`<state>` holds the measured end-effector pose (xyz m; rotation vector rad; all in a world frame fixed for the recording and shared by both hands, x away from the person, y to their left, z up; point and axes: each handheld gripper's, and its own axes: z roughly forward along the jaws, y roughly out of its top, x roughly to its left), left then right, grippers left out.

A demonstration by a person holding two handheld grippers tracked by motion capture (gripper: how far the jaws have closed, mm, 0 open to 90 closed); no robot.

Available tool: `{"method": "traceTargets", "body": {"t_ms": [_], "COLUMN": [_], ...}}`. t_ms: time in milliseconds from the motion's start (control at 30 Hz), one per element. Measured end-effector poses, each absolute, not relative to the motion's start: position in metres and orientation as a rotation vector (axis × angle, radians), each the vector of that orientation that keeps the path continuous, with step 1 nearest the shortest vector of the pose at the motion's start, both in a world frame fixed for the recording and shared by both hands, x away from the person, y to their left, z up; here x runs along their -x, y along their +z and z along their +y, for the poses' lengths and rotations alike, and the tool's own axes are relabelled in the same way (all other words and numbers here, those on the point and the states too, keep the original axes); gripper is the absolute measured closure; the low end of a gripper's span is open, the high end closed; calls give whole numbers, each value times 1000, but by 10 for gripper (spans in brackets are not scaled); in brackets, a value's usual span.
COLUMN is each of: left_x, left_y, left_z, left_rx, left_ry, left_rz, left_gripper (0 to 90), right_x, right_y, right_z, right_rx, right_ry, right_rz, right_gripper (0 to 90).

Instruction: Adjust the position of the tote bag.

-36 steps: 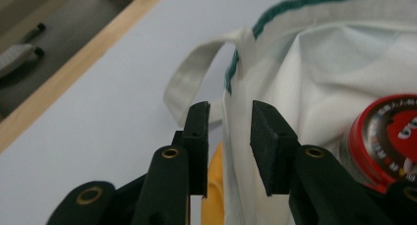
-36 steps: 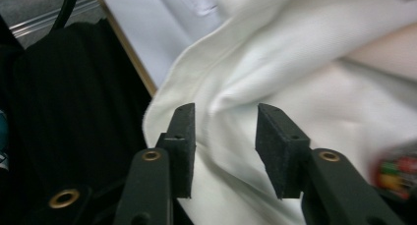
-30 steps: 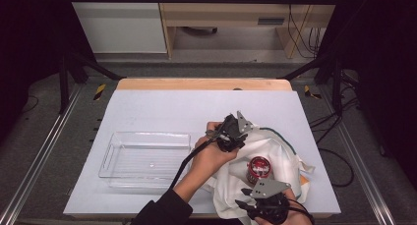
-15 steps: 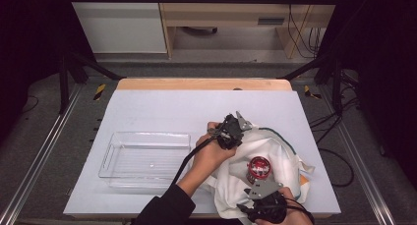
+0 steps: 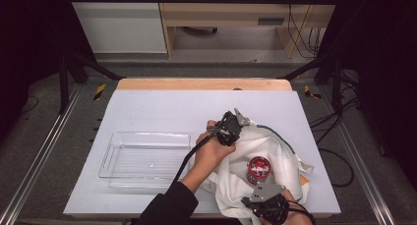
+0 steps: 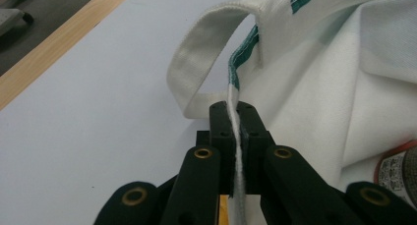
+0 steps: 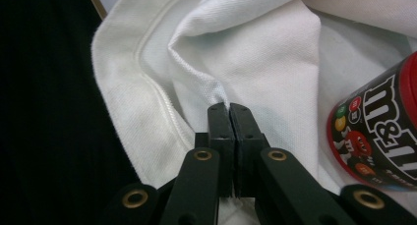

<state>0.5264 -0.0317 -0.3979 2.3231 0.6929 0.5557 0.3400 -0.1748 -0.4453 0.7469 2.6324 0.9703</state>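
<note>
A white cloth bag [image 5: 275,156] with green trim lies at the table's front right. A red M&M's can [image 5: 258,168] stands in its open mouth, also seen as the can [image 7: 376,136] at the right of the right gripper view. My left gripper [image 5: 235,123] is shut on the bag's green-trimmed rim [image 6: 235,95] just below a white handle loop [image 6: 206,53]. My right gripper [image 5: 255,201] sits at the table's front edge, shut on a fold of the bag's white cloth [image 7: 231,72].
A clear plastic tray [image 5: 146,157] sits empty to the left of the bag. The white tabletop [image 5: 172,112] has a wooden strip along its far edge. Metal rails and cables run along both sides of the table.
</note>
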Motion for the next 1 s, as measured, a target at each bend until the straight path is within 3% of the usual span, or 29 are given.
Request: {"method": "traceTargets", "body": {"t_ms": [367,1000], "left_x": [-534,-542], "left_y": [-396,-413], "left_z": [-38,-46], "left_rx": [-2312,-2372], "left_ry": [601,562], "left_rz": [713,721], "left_gripper": [881,877], "right_x": [-330,-335], "right_y": [-456,-460], "right_z": [-176,-180], "right_rx": [-691,-752], "right_ry": [1013,1064], "right_rz": [2730,2722], "right_gripper": [900,896]}}
